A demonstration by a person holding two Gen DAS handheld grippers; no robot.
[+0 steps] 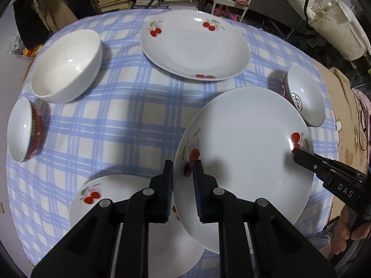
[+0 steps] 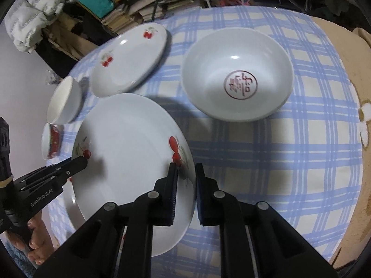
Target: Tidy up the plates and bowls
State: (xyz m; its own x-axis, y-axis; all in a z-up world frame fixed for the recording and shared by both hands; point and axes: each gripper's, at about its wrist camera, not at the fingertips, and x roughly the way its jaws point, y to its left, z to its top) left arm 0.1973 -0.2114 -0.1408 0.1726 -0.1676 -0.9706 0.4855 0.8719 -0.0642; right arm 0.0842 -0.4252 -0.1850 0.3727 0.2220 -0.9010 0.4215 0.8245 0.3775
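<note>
Left wrist: left tongs [image 1: 183,180] clamp the left rim of the white cherry-print ceramic plate [image 1: 245,153], raised and tilted over a second cherry-print plate [image 1: 129,210] at the near edge of the blue-checked tabletop [image 1: 120,120].

Right wrist: right tongs [image 2: 186,185] clamp the same plate's right rim; white bowl with a red seal mark [image 2: 236,74] just beyond.
</note>
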